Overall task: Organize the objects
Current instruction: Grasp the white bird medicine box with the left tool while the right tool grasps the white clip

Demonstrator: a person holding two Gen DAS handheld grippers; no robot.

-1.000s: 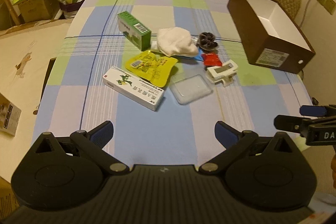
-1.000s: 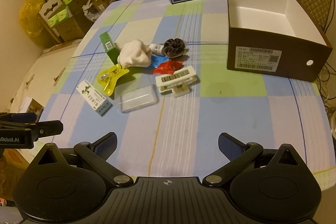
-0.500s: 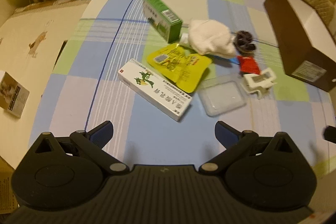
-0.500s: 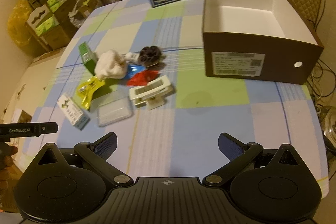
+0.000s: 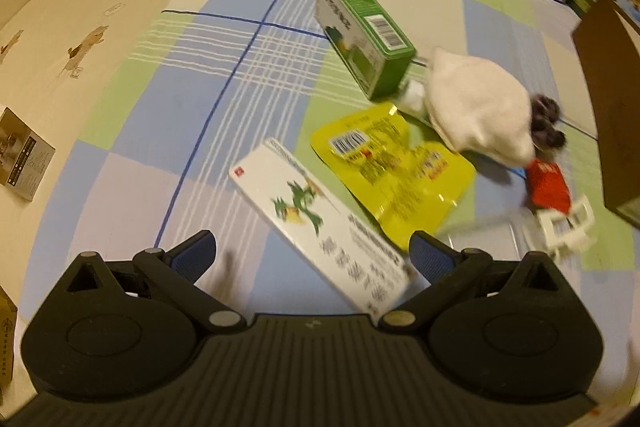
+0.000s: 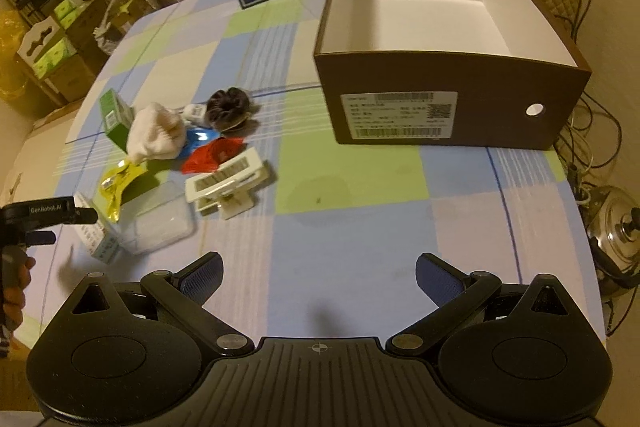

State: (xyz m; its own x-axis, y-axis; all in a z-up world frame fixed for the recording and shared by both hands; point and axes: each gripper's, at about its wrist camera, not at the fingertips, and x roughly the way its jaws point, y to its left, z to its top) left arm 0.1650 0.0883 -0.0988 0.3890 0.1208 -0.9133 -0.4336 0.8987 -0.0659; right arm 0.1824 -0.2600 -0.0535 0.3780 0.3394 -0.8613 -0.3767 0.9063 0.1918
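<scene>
Checked blue-green cloth covers the tabletop (image 6: 360, 227). L gripper (image 5: 312, 259) hangs w/ jaws spread wide over the white medicine box (image 5: 320, 223), gripping nothing; box lies flat nr the left edge, its near end between the fingers. Yellow pouch (image 5: 396, 167) touches it, green box (image 5: 360, 31) and white cloth bundle (image 5: 476, 111) beyond. R gripper (image 6: 318, 277) also released, empty, above bare cloth by the near edge. Brown box (image 6: 448, 103), open-topped, white inside, sits twd the far right corner, well apart from the pile.
</scene>
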